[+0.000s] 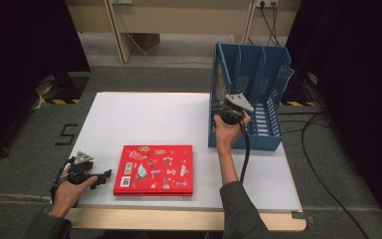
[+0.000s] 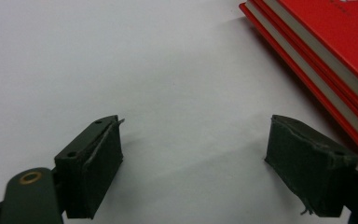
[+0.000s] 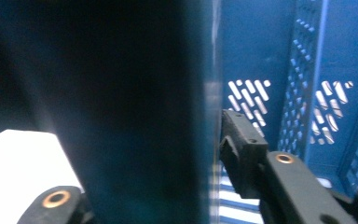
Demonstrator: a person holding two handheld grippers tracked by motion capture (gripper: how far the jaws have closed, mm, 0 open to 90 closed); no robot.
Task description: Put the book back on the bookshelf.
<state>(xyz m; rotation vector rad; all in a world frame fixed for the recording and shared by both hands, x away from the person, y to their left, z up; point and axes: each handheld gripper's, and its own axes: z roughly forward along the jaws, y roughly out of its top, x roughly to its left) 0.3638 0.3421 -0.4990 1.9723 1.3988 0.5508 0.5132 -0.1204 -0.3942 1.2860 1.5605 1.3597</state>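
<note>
Nearest, left gripper (image 1: pixel 101 178), jaws wide and empty, faces the red book's (image 1: pixel 154 169) left edge; right gripper (image 1: pixel 222 110) straddles a book (image 3: pixel 135 116) standing in the blue file rack (image 1: pixel 273 89), jaws parted.

High view: overhead, facing forward and down over the counter (image 1: pixel 144 119). Left gripper view: low, close, shares red book (image 2: pixel 326 51). Right gripper view: inside blue rack (image 3: pixel 270 51).

The left gripper (image 1: pixel 104 175) sits low at the near left, jaws wide apart. The right gripper (image 1: pixel 221 108) reaches far right, jaws a little apart
</note>
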